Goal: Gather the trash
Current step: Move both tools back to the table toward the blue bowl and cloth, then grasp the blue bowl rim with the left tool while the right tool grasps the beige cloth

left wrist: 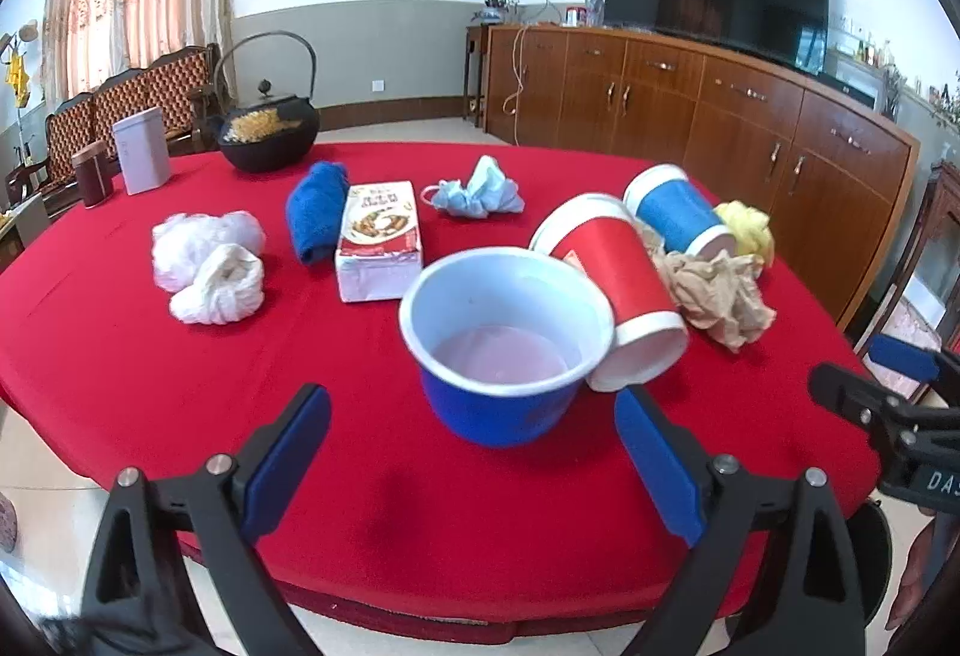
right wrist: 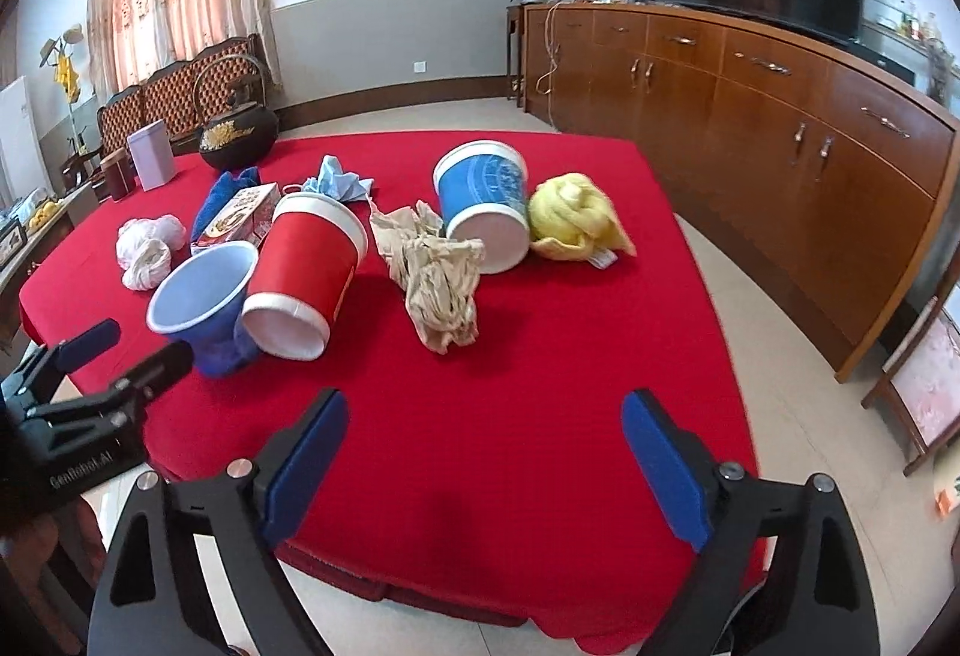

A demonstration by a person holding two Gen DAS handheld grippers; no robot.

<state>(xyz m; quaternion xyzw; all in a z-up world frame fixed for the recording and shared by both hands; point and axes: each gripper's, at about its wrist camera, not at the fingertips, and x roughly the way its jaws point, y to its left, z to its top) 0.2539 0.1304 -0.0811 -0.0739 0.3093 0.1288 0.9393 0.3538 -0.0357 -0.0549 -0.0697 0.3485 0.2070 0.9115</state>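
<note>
Two hand-held grippers hang over the near edge of a red-clothed table (left wrist: 150, 356) strewn with trash. The left gripper (left wrist: 474, 452) has its blue pads wide apart and empty, with an upright blue cup (left wrist: 501, 356) standing just beyond them. A red cup (left wrist: 612, 284) lies on its side against the blue one, and a second blue cup (left wrist: 678, 212) lies tipped behind it. Crumpled brown paper (right wrist: 438, 278) sits between the fallen cups, a yellow cloth (right wrist: 576, 218) at far right. The right gripper (right wrist: 486, 458) is likewise spread open over bare cloth, holding nothing. White wads (left wrist: 207, 266), a food box (left wrist: 378, 242), a blue cloth (left wrist: 315, 212) and a crumpled face mask (left wrist: 477, 191) lie to the left.
</note>
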